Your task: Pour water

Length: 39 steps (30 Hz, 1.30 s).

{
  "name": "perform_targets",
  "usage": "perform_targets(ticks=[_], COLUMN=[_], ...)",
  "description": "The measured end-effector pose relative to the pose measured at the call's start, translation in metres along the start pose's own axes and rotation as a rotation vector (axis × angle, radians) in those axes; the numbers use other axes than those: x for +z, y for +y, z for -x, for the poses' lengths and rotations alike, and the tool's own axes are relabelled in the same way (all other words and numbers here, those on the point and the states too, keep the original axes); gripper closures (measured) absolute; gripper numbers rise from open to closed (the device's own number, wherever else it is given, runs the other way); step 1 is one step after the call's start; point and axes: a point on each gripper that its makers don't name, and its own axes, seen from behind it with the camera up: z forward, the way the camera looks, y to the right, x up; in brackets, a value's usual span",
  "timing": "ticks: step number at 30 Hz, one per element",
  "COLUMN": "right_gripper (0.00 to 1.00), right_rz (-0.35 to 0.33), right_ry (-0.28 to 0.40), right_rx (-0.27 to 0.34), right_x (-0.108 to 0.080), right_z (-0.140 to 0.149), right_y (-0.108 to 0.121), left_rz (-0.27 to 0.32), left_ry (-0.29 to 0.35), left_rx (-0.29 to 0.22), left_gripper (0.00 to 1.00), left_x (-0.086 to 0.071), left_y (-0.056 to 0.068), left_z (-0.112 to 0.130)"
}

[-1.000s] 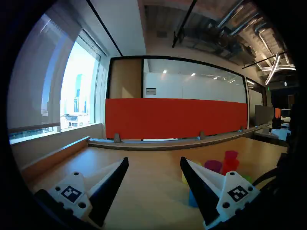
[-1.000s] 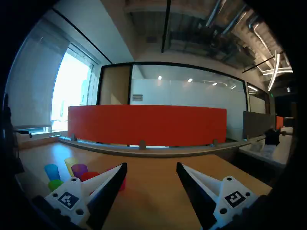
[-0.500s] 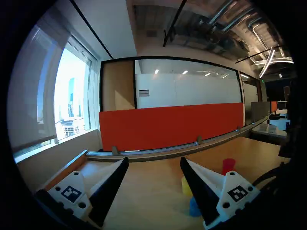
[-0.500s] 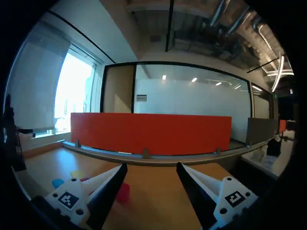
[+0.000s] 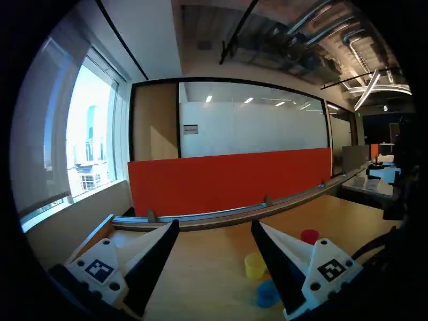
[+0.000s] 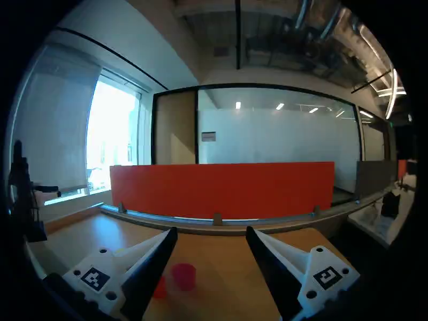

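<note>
A squat yellow plastic cup [image 5: 255,266] stood upright on the light wooden desk [image 5: 214,289] in the lower right of the left gripper view, just beside the inner edge of the right-hand finger. A blue plastic cup [image 5: 266,293] sat below it, partly hidden by that finger, and a red plastic cup [image 5: 309,236] showed farther up and to the right. The left gripper [image 5: 214,222] was released, its fingers spread wide, with nothing between them and nothing touched.

In the right gripper view a pink plastic cup [image 6: 183,276] stood low in the frame, seen through the gap and nearer the left-hand finger; a half-hidden red cup [image 6: 159,287] peeked out beside that finger. The right gripper [image 6: 210,230] likewise hung wide apart, grasping nothing. A long orange partition panel [image 5: 230,179] crossed the middle of the frame behind the desk
</note>
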Motion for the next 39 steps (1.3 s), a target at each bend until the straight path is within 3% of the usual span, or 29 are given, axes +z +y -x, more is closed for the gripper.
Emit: perform_targets(ticks=[8,17,27,39], right_gripper=[0.01,0.01,0.01,0.01], right_rz=[-0.119,-0.320,-0.514,-0.626], right_ry=[-0.007,-0.023,-0.030,-0.039], right_rx=[-0.011,-0.052,-0.060,-0.094], right_x=[0.005,0.007,0.003,-0.002], right_z=[0.003,0.001,-0.006,-0.005], right_y=[-0.015,-0.063,-0.103,-0.121], left_rz=[0.122,0.282,0.414,0.506], left_ry=[0.001,-0.001,-0.007,-0.001], left_rx=[-0.009,-0.030,-0.033,0.028], left_gripper=[0.00,0.00,0.00,0.00], left_x=[0.003,0.007,0.008,0.006], left_y=[0.024,0.047,0.064,0.079], left_z=[-0.003,-0.003,-0.003,-0.003])
